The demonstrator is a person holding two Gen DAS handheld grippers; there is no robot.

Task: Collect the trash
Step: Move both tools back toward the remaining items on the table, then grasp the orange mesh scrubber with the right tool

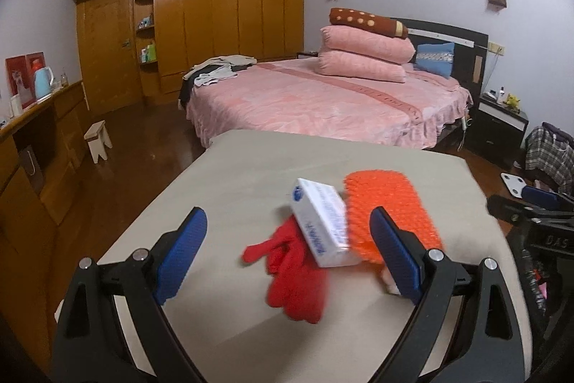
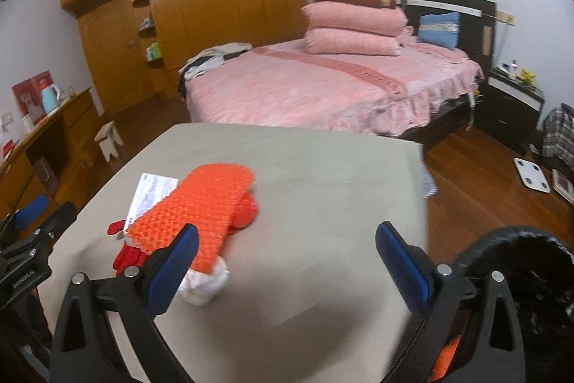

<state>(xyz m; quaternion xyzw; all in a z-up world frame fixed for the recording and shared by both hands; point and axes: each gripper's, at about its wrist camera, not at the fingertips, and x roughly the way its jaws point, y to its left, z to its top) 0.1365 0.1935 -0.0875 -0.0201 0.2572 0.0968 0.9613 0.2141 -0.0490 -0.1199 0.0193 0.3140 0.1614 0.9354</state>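
Both your tongs are spread wide with nothing in them. The left tongs point(image 1: 288, 252) hang low over the near part of the surface point(image 1: 251, 167), and the trash pile sits right between and just past the blue pads point(image 1: 183, 246). The right tongs point(image 2: 287, 268) are aimed further right, so the pile ends up at their left pad and mostly outside the gap.

The pile is all bunched together and touching: a white cardboard box point(image 1: 323, 221) lying tilted on a red crumpled bag point(image 1: 294, 271), with an orange bubble-wrap sheet point(image 1: 387, 203) leaning against the box's right side. From the right camera you can also see a white wad point(image 2: 204, 282), tissue or thin plastic I think, tucked under the near end of the bubble wrap.

My guess is everything here weighs next to nothing. The box is the only stiff piece, so pinch it across its narrow sides; it looks empty-ish and could crush if you squeeze hard. The bubble wrap is floppy and a bit slick, so grab an edge and expect it to dangle. The red bag is soft, so go for a bunched fold, not a flat spot.

There's a black round bin point(image 2: 520, 293) at the right edge of the surface, just beside your right tongs. It's probably where it all goes.
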